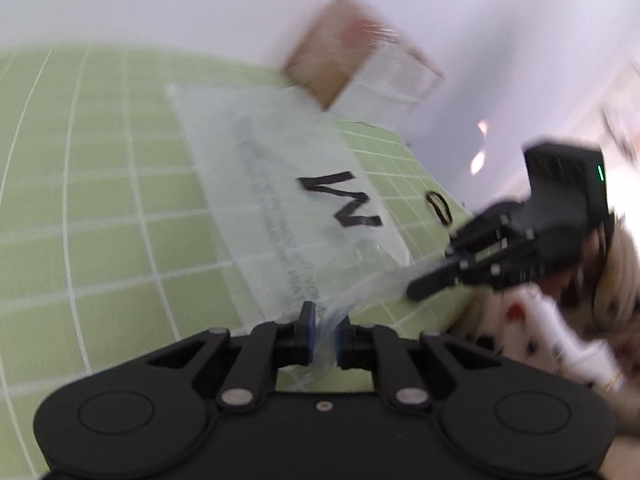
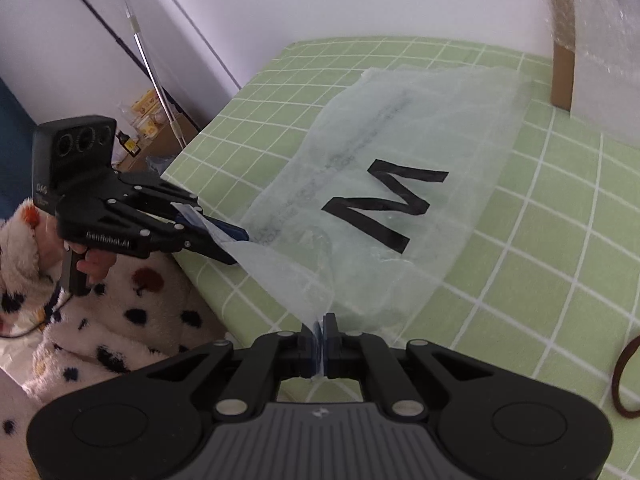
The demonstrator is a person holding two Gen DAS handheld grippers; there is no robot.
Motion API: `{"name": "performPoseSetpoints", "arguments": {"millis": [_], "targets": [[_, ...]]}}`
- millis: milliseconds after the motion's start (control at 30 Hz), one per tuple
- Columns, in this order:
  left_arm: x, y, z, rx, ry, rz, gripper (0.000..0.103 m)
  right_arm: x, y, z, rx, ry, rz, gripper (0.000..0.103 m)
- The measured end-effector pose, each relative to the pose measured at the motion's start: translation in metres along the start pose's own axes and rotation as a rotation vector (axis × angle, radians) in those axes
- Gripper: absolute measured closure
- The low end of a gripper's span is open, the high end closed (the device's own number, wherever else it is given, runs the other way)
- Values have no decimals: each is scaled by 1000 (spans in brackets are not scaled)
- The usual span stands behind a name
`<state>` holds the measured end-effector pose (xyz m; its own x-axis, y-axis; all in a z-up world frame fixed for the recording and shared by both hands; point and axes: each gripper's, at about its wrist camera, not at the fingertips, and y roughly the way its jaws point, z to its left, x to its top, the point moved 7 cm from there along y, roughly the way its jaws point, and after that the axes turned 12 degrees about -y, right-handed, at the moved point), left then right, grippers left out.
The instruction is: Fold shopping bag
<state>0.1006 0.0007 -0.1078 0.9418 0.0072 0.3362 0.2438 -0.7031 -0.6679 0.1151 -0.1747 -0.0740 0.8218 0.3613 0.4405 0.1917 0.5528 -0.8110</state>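
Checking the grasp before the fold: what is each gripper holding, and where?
Both hold the translucent plastic shopping bag marked M by its near edge: left gripper and right gripper, jaws shut.

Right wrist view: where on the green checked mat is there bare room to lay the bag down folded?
Bare mat lies right of the bag, between it and the brown band at the right edge. A second bare strip runs left of the bag toward the wall. The back right corner is crowded by the wrapped box.
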Motion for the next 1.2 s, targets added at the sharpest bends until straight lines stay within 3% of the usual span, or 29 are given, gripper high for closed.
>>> {"name": "performPoseSetpoints", "arguments": {"millis": [367, 467, 633, 800, 867, 1000, 1200], "targets": [[15, 6, 9, 17, -200, 149, 95, -8, -8, -12, 64, 157, -87, 82], [17, 9, 13, 8, -246, 173, 97, -11, -18, -18, 69, 221, -166, 82], [16, 8, 11, 20, -233, 186, 97, -16, -24, -20, 30, 286, -235, 89], [17, 10, 10, 30, -233, 200, 98, -20, -18, -35, 85, 440, -276, 93], [18, 10, 12, 24, -238, 213, 97, -21, -19, -42, 90, 497, -272, 99], [19, 11, 13, 17, -246, 227, 97, -23, -16, -58, 83, 653, -232, 101], [14, 3, 9, 49, -199, 184, 93, -19, -9, -59, 44, 663, -191, 102]]}}
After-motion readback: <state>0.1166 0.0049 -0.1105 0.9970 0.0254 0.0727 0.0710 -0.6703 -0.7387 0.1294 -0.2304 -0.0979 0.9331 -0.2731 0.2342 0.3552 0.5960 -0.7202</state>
